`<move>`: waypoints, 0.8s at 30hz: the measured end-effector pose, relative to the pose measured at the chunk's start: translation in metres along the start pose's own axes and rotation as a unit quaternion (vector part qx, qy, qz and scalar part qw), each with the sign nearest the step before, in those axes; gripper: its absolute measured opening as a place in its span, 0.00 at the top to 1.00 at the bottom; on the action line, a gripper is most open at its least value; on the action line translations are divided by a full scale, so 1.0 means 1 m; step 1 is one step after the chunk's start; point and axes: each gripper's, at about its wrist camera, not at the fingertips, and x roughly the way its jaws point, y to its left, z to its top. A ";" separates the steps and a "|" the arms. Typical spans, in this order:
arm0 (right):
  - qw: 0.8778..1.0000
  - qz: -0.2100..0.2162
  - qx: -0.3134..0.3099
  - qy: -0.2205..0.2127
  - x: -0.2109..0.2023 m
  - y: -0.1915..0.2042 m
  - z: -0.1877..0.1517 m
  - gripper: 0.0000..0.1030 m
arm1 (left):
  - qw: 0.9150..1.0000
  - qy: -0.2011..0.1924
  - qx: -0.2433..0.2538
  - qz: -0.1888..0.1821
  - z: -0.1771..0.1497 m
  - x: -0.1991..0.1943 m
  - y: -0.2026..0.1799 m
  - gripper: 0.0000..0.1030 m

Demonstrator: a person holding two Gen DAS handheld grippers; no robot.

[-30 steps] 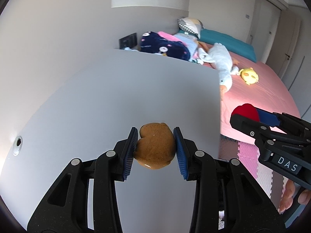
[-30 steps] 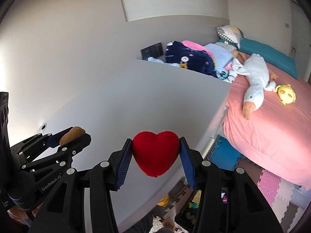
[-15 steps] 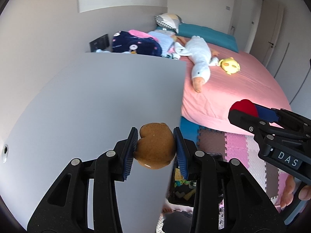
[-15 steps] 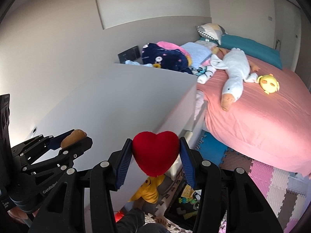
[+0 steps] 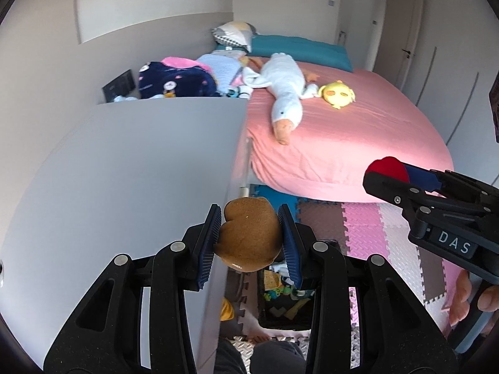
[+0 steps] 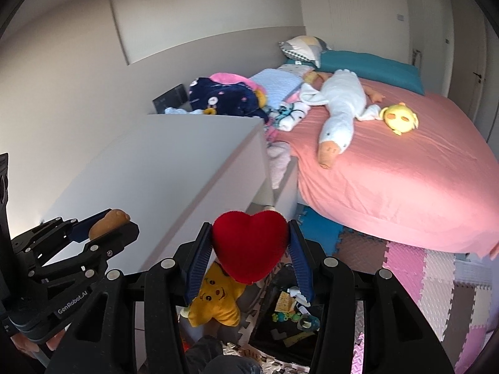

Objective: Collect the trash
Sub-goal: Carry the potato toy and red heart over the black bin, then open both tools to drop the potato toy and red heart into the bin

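Observation:
My left gripper is shut on a brown rounded plush toy, held over the right edge of a white cabinet top. My right gripper is shut on a red plush heart, held out past the cabinet's front corner above the floor. Each gripper shows in the other's view: the right gripper with the heart at right, the left gripper with the brown toy at lower left. Below the grippers stands a dark bin with small toys and scraps inside.
A pink bed carries a white goose plush, a yellow chick plush and piled blankets. A yellow star plush lies on the foam puzzle mat beside the bin. The person's knee shows at the bottom edge.
Both grippers have swept sideways off the cabinet top toward its right edge, each keeping its toy. The bed, floor mat and bin have come into view.

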 end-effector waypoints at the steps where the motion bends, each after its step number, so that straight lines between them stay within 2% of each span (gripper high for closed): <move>1: 1.000 -0.003 0.003 -0.001 -0.002 -0.005 -0.001 0.52 | 1.000 0.000 0.005 -0.003 0.001 0.002 -0.005 0.64; 21: 0.996 -0.055 0.074 0.000 -0.008 -0.088 -0.015 0.52 | 0.995 0.033 0.069 -0.061 0.006 0.042 -0.074 0.63; 22: 0.995 -0.062 0.076 0.000 -0.008 -0.092 -0.015 0.51 | 0.994 0.038 0.074 -0.069 0.005 0.044 -0.077 0.54; 23: 0.995 -0.069 0.077 0.000 -0.008 -0.094 -0.014 0.45 | 0.993 0.044 0.077 -0.076 0.004 0.046 -0.078 0.42; 24: 0.994 -0.076 0.079 0.000 -0.008 -0.098 -0.014 0.40 | 0.993 0.045 0.077 -0.077 0.004 0.046 -0.080 0.16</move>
